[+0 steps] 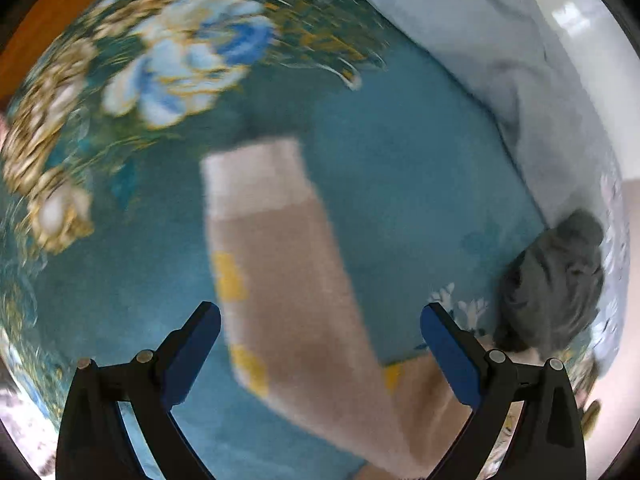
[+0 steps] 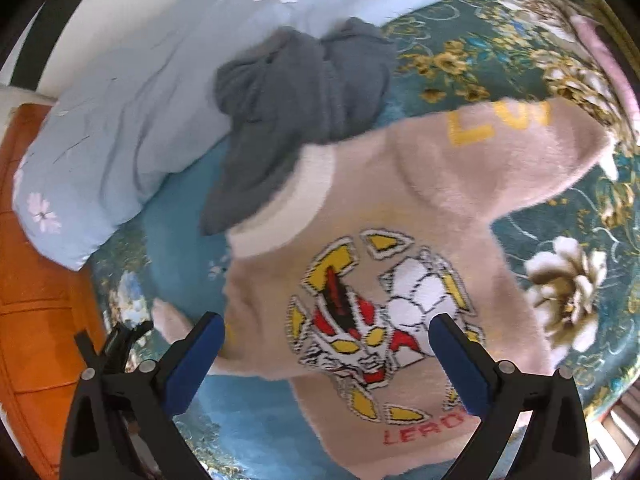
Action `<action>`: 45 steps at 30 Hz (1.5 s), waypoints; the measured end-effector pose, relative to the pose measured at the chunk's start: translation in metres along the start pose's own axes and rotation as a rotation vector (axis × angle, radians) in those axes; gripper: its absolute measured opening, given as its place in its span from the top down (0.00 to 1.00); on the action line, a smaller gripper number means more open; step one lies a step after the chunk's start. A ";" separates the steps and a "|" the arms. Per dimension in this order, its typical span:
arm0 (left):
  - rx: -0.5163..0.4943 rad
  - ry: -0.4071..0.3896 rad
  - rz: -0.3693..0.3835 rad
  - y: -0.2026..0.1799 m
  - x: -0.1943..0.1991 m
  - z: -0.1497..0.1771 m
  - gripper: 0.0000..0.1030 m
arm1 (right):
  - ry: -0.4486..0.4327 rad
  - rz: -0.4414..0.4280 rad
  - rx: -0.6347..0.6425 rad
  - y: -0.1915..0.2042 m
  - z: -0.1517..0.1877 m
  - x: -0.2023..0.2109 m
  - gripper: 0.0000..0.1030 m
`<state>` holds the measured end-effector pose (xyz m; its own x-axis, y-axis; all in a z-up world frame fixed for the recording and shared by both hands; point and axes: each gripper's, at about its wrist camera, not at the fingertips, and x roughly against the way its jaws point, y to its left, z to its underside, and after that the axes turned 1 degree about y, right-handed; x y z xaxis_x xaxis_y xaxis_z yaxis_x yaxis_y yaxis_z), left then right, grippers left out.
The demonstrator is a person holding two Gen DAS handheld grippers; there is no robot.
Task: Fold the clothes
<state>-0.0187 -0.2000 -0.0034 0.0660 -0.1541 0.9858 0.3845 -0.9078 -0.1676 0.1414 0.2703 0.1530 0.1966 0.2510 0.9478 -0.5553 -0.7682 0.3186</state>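
While the sweater (image 2: 360,264) lies flat on the bed (image 2: 560,208) with its picture side up, the job looks to be at its start: the top is spread out and nothing is folded over yet.

Going from left to right, the left wrist view comes first. It is blurry. The left gripper (image 1: 320,316) points down at one sleeve (image 1: 276,264), and its fingers are wide apart with nothing between the pads. The sleeve runs as a long strip from the bottom right, where it joins the body, up to its pale cuff (image 1: 254,172) near the middle. A grey cloth (image 1: 556,280) sits bunched at the right, by a pale blue quilt (image 1: 500,40).

In the right wrist view, the right gripper (image 2: 328,324) hangs over the chest picture. Its fingers are wide too, and they hold nothing. The white collar (image 2: 288,200) points up and left, toward the grey cloth, which it touches. So the sweater's long line runs from that collar down to the hem at the bottom right. The other sleeve (image 2: 520,140) sticks out to the upper right.

I think the next move is to pinch the left sleeve near its cuff and lay it across the body. The fingers must go low and close on the fluffy cloth only, not the bed cover.
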 end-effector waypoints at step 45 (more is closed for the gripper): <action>-0.165 0.065 -0.357 -0.029 -0.036 0.024 0.52 | -0.040 0.075 -0.036 -0.035 0.006 0.040 0.00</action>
<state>-0.0101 -0.1585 -0.0343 -0.1059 0.1628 0.9810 0.2192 -0.9584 0.1828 0.1731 0.3037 0.1794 0.1847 0.1693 0.9681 -0.5985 -0.7619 0.2474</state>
